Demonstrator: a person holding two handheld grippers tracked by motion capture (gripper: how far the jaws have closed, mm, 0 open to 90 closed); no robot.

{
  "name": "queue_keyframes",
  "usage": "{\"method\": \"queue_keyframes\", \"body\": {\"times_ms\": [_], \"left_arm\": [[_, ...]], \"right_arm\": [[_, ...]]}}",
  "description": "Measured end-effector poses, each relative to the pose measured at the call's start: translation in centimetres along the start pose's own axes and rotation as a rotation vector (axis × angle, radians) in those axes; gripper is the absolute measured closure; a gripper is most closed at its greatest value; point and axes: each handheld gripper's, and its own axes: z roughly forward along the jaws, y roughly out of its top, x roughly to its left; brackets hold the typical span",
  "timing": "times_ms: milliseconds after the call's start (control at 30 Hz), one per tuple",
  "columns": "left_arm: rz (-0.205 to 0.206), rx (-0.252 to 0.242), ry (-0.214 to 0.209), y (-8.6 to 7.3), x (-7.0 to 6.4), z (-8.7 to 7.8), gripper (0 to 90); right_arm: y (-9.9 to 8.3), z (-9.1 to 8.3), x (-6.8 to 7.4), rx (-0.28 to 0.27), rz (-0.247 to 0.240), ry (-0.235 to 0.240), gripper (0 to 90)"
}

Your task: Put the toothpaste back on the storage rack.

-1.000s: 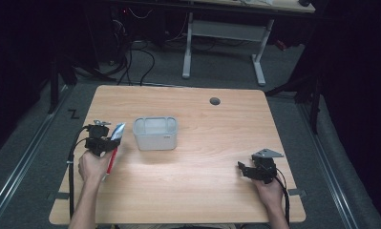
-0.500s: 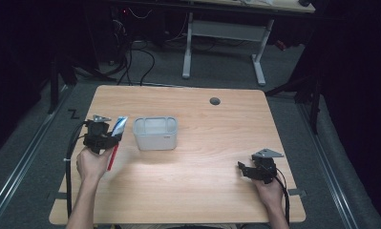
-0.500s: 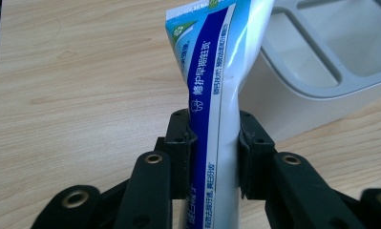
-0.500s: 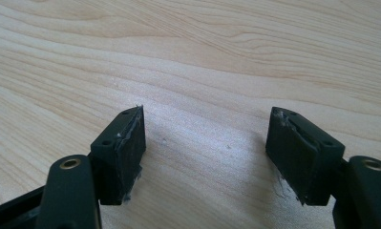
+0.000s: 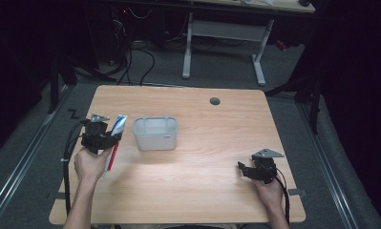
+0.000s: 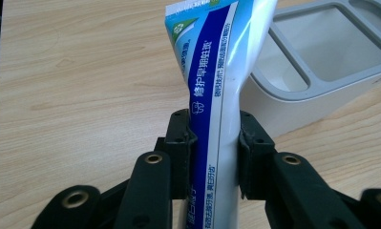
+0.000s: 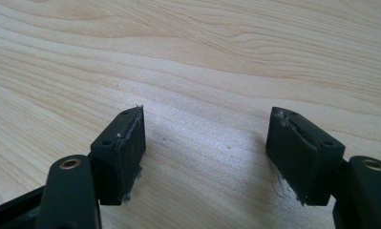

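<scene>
Overhead, the high view showed a light wooden surface (image 5: pixel 193 191) with a person's forearms coming in from the bottom edge. The left tool (image 5: pixel 107 139) sat near the surface's left side, clenched around a toothpaste tube (image 5: pixel 117 133). The tube ran lengthwise through the tool, its blue and white flat end pointing away from the person and its red end trailing back toward the left hand (image 5: pixel 89 164). Just to the right of the tube stood a pale grey plastic organizer bin (image 5: pixel 155 134), close to it; whether the two touched could not be told from above. The right tool (image 5: pixel 240 168) rested low near the surface's right front corner, well apart from the tube and the bin, with the right hand (image 5: pixel 270 192) behind it.

In the left gripper view, the toothpaste tube (image 6: pixel 216 95) stood squarely between the two black jaws, pinched at its middle, with both pads pressed against its sides. Its crimped end rose past the jaw tips toward the top of the picture. The organizer bin (image 6: pixel 322 90) lay just beyond, to the right of the tube, its divided compartments open upward.

In the right gripper view, the right tool (image 7: pixel 205 138) was released, its jaws spread wide with bare wood (image 7: pixel 202 57) between them.
</scene>
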Motion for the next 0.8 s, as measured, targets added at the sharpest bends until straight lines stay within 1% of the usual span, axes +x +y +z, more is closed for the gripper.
{"method": "queue_keyframes", "body": {"times_ms": [200, 267, 367, 433, 467, 567, 600, 700, 733, 767, 800], "left_arm": [[-0.004, -0.01, -0.017, 0.1, 0.1, -0.5, 70.5], [-0.009, -0.02, -0.039, 0.2, 0.1, -0.8, 70.5], [-0.008, -0.033, -0.052, 0.3, -0.1, -1.1, 70.5], [-0.001, -0.048, -0.068, 0.6, -0.5, -1.4, 70.5], [-0.001, -0.048, -0.068, 0.6, -0.5, -1.4, 70.5], [0.002, -0.059, -0.098, 0.9, -0.9, -1.6, 70.6], [0.015, -0.061, -0.103, 1.1, -1.3, -1.6, 70.7], [0.027, -0.061, -0.106, 1.4, -1.7, -1.8, 70.8], [0.034, -0.07, -0.114, 1.6, -2.0, -1.9, 70.8], [0.034, -0.07, -0.114, 1.6, -2.0, -1.9, 70.9], [0.04, -0.078, -0.125, 1.9, -2.3, -2.1, 71.0]], "right_arm": [[0.0, 0.0, 0.0, 0.0, 0.0, 0.001, 29.6], [0.0, 0.0, 0.0, 0.0, 0.0, 0.001, 29.6], [0.0, 0.0, 0.0, 0.0, 0.0, 0.001, 29.6], [0.0, 0.0, 0.0, 0.0, -0.001, 0.001, 29.6], [0.0, 0.0, 0.0, 0.0, -0.001, 0.001, 29.6], [0.0, 0.0, 0.0, 0.0, 0.0, 0.0, 29.6], [0.0, 0.0, 0.0, 0.0, 0.0, 0.0, 29.7], [0.0, 0.0, 0.0, 0.0, -0.001, 0.0, 29.6], [0.0, 0.0, 0.0, 0.0, -0.001, 0.001, 29.6], [0.0, 0.0, 0.0, 0.0, -0.001, 0.001, 29.6], [0.0, 0.0, 0.0, 0.0, -0.001, 0.001, 29.6]]}}
